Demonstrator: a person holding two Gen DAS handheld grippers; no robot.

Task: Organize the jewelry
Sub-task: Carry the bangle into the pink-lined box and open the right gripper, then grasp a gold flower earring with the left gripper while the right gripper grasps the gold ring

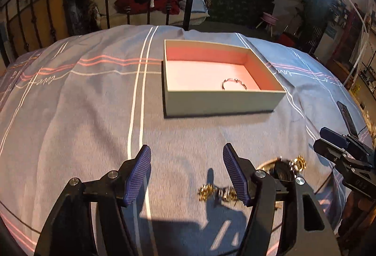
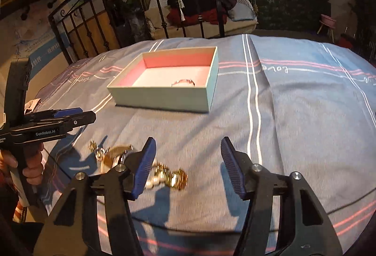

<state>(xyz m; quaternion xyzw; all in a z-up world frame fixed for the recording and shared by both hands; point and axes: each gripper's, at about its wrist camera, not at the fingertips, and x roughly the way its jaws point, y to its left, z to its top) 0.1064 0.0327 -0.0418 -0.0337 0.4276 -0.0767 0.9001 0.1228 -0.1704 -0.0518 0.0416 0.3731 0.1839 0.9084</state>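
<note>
Both grippers are hovering low over the striped bedspread [image 2: 293, 115] with their jaws spread wide and nothing between them. Just inside the left gripper [image 1: 186, 173], near its right finger, a small gold piece [image 1: 211, 192] is lying on the cloth; further right, past that finger, a gold bangle with a charm [image 1: 297, 163] is resting, partly hidden. The right gripper [image 2: 188, 166] is sitting with a pearl-and-gold cluster [image 2: 169, 179] just beside its left finger, and a gold ring-shaped piece [image 2: 112, 155] lying beyond to the left. Well ahead of both, the open box [image 1: 223, 99] with its pink lining is already holding one silver bracelet [image 1: 235, 83]. The work appears to be between pickups: the next move likely calls for centring one gripper over a loose piece, lowering, and closing gently on it before carrying it forward to the box.
</note>
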